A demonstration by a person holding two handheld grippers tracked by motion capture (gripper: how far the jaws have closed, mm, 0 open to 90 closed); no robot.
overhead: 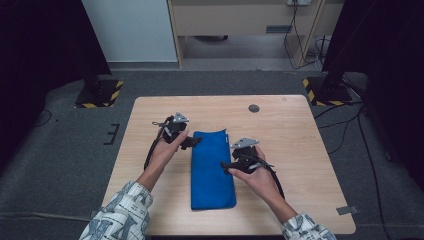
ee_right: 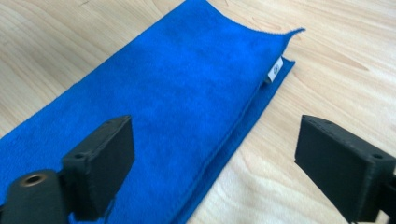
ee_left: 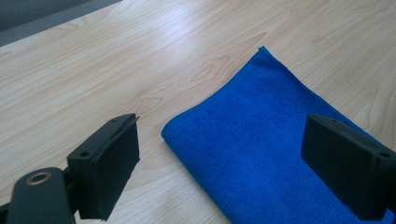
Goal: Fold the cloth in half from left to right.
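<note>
From the high view, a light wooden table [overhead: 300,150] stands on grey carpet, its far edge toward a pale wall panel and a wooden desk frame with cables hanging behind it. Two dark stand bases with yellow-and-black striped tape [overhead: 100,93] sit on the floor at the table's far left and far right corners, and dark curtains close in both sides of the room. A small round grey disc [overhead: 254,108] lies on the tabletop near the far edge, and a strip of grey tape marks the near right edge. A folded blue cloth [overhead: 212,170] lies lengthwise in the middle of the table, running from near to far. The left gripper [overhead: 192,142] is at the cloth's far left corner, and the right gripper [overhead: 229,166] is at its right edge, about midway along.

In the left gripper view, the jaws stand wide apart with nothing between the pads; the cloth's folded corner [ee_left: 243,140] lies on the wood grain below, closer to the right jaw.

In the right gripper view, the jaws are likewise spread wide and hold nothing. The cloth [ee_right: 163,102] stretches away below them, its layered edge showing a small white label [ee_right: 275,70] near the far corner, with bare table to the right.
</note>
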